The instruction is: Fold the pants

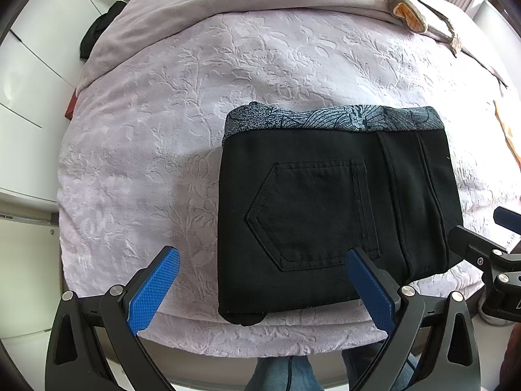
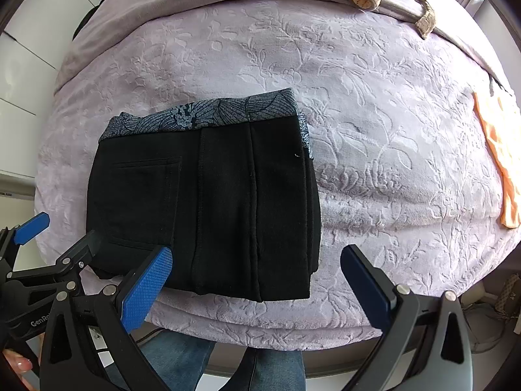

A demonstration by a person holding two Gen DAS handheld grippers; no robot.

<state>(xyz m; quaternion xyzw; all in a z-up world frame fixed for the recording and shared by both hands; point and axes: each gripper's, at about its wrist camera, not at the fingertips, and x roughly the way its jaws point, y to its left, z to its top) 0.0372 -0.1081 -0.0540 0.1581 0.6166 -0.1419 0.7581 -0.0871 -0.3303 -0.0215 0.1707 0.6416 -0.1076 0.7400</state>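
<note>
Seemingly finished: the black pants (image 1: 335,215) lie folded into a compact rectangle near the bed's (image 1: 162,104) front edge, while the left gripper (image 1: 260,293) and right gripper (image 2: 257,288) hover wide apart, holding nothing.

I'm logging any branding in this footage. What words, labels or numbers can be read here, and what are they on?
"GenRo": white letters on the black body of the left gripper, seen in the right wrist view; the word is cut off after that.
A white mark on the right gripper at the left wrist view's edge is too cropped to read.
The folded black pants show no readable label.
</note>
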